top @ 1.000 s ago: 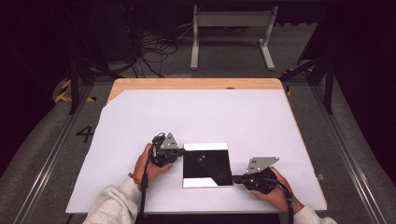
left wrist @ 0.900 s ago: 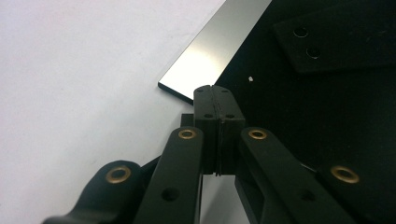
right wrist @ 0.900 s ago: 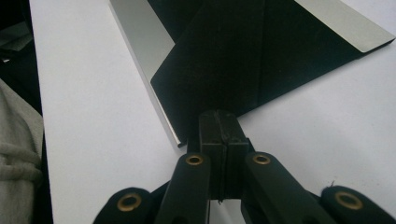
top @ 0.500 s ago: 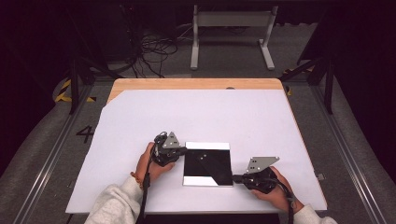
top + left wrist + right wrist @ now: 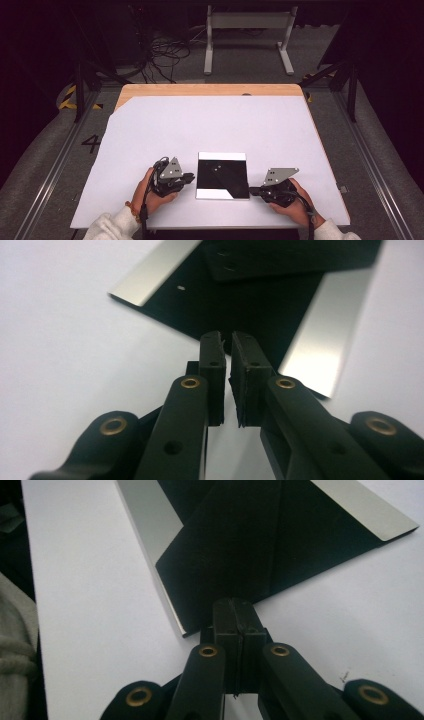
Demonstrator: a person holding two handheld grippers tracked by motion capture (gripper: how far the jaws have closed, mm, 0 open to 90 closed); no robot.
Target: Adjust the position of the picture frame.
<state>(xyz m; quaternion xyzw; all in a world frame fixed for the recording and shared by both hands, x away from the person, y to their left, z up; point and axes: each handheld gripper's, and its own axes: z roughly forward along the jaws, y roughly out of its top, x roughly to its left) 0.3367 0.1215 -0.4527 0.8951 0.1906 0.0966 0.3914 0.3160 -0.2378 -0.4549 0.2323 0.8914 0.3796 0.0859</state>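
Mirror plate (image 5: 222,175) lying flat at lower centre of the high view on the white table cover (image 5: 210,125), roughly square, with no marked long axis. Left gripper (image 5: 189,176) sits just left of its left edge, jaws parted by a narrow gap, having just been opening, with nothing between them. Right gripper (image 5: 254,190) meets the plate's lower right corner with jaws pressed together; whether the plate's edge is pinched cannot be told. Both lie equally close. Open cover lies above the plate; the table's near edge is close below.
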